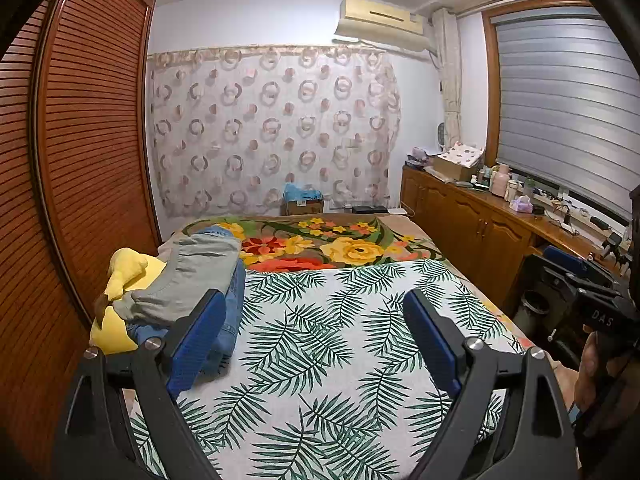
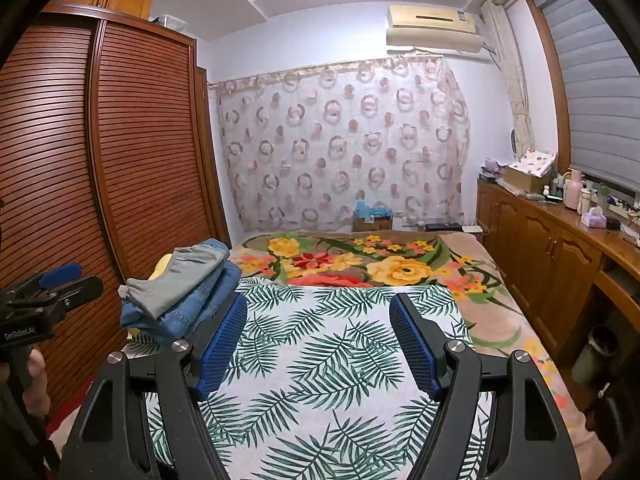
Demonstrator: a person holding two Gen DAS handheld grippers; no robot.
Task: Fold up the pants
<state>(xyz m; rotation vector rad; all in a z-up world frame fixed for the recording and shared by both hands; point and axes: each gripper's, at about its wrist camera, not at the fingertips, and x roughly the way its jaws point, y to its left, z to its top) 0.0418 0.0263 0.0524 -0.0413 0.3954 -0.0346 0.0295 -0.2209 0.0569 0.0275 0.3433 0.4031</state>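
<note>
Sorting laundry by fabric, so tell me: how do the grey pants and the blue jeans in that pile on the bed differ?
The grey pants lie on top of the stack; the blue jeans sit beneath them. The grey pants are a plain, pale grey cloth, while the jeans are blue denim with visible seams. The grey pair covers only part of the pile, and the jeans stick out on the side towards the leaf-print sheet. Both are folded and neither is held.

both wrist views look forward, slightly down, sharing the bed (image 1: 328, 320).

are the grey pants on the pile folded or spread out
Folded: the grey pants lie as a compact stacked rectangle atop folded jeans, not spread across the leaf-print cloth.
</note>
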